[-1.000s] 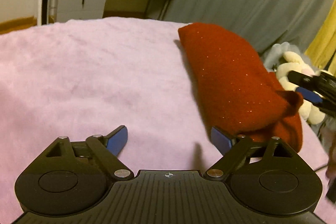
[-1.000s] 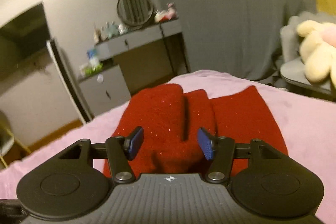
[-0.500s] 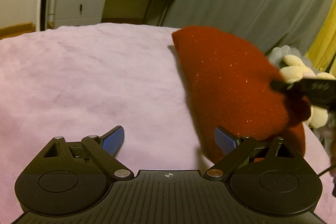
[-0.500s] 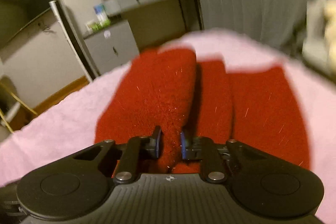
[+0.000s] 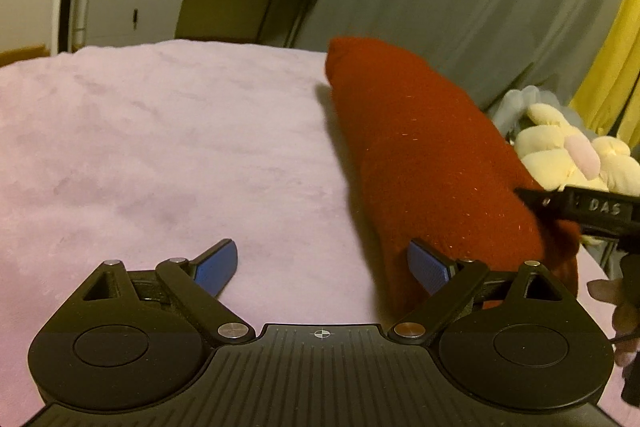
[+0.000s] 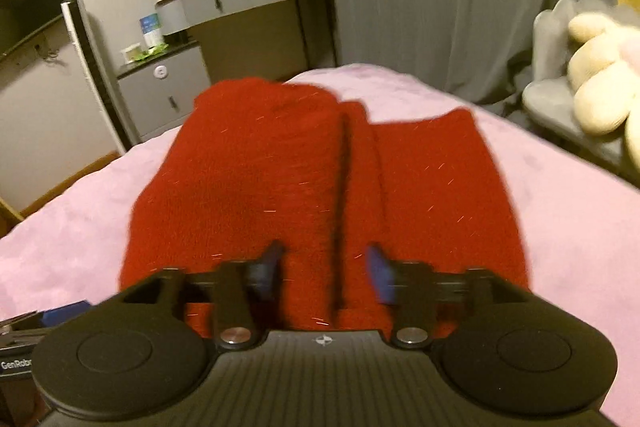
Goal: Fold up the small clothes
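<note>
Folded garment (image 6: 320,187) on blanket (image 5: 160,155), plush toy (image 5: 568,155) beyond, right.

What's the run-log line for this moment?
phase: release after fold | right gripper: opening, red garment between pads, unpinched | left gripper: open, empty | garment: folded on pink blanket

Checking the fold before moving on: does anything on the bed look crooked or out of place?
Nothing is spilled or damaged. The fuzzy red knitted garment lies on the pink plush blanket in uneven lengthwise folds: a raised left layer, a dark crease, a flatter right panel.
</note>
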